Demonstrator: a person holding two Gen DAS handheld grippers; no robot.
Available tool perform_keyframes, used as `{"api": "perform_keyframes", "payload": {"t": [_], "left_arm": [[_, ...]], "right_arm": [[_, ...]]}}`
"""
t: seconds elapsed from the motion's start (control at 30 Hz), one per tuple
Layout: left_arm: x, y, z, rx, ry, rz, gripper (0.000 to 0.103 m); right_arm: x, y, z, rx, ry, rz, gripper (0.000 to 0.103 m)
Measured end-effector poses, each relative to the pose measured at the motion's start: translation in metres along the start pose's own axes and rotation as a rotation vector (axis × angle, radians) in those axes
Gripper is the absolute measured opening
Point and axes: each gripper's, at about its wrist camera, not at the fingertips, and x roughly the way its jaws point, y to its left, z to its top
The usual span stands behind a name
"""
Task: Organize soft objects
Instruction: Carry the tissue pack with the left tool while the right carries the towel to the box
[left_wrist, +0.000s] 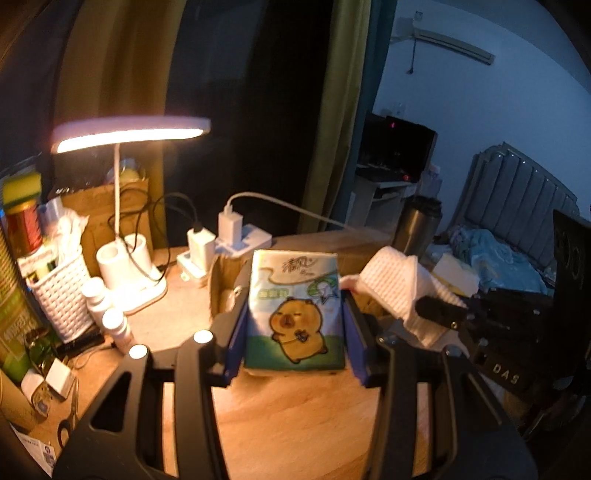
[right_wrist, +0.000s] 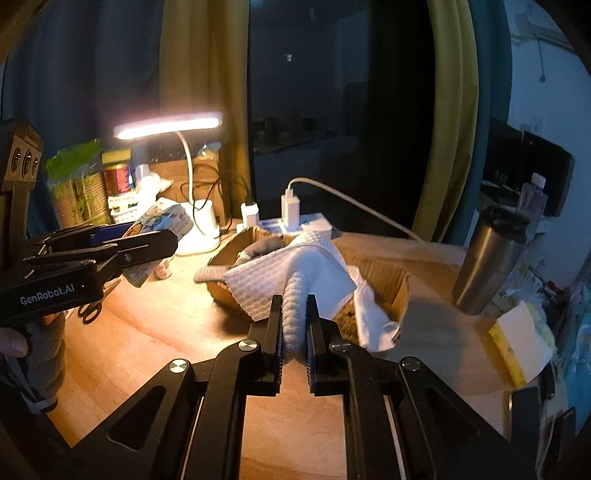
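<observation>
Firstly, left wrist view:
Left hand-held gripper (left_wrist: 295, 321): clamped on the tissue pack (left_wrist: 295, 310), which stands upright between its blue pads, raised off the bench (left_wrist: 288, 417).
White towel (left_wrist: 399, 284): at three o'clock of the pack, hanging from the right hand-held gripper (left_wrist: 439, 310).
Cardboard box (left_wrist: 225, 280): behind the pack, toward twelve o'clock.

Right wrist view:
Right hand-held gripper (right_wrist: 294, 325): closed tight on a bunched fold of the white towel (right_wrist: 295, 273).
Towel's place: draped over the cardboard box (right_wrist: 391, 284) at twelve o'clock.
Left hand-held gripper (right_wrist: 147, 243): at nine o'clock, holding the tissue pack (right_wrist: 162, 218).
Desk lamp (right_wrist: 168, 125): lit, at eleven o'clock.
</observation>
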Motion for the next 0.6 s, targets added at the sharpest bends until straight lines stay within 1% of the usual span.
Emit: {"api": "perform_keyframes", "payload": {"t": [0.3,0.6], "left_arm": [[0.002,-0.009,0.038,0.022,-0.050,-0.032,0.047],[0.012,-0.014,0.066,0.032,-0.087,-0.054,0.047]], "right_arm": [[-0.012,-0.016,0.027,0.009,-0.061,-0.041,0.011],[-0.005,-0.033,0.043,0.021,-0.079,-0.050,0.011]]}}
